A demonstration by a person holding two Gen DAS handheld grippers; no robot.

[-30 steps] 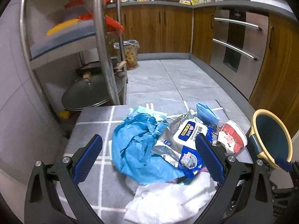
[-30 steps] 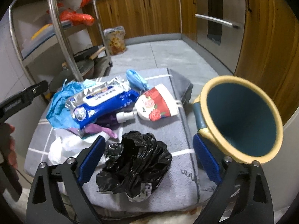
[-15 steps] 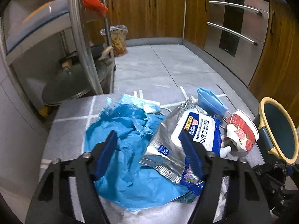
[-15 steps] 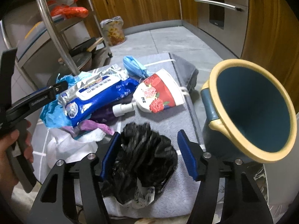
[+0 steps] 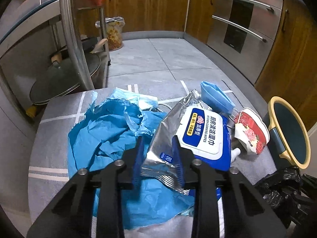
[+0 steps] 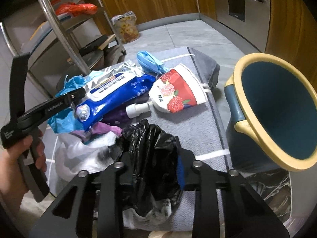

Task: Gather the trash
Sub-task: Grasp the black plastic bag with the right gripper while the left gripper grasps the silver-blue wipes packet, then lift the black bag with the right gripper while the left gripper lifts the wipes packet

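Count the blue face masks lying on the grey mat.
2. One folded blue mask lies at the mat's far edge, beside the red flowered pouch. A paler mask sits behind the crumpled blue sheet. The pile may hide more.

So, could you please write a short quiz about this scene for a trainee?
1. True or false: the left gripper closes on the silver end of the blue wet-wipes pack.
2. What does the right gripper squeeze?
A. crumpled black plastic bag
B. red floral pouch
3. Fill in: the yellow-rimmed blue bin is ____ inside.

Key: 1 true; 2 A; 3 empty.
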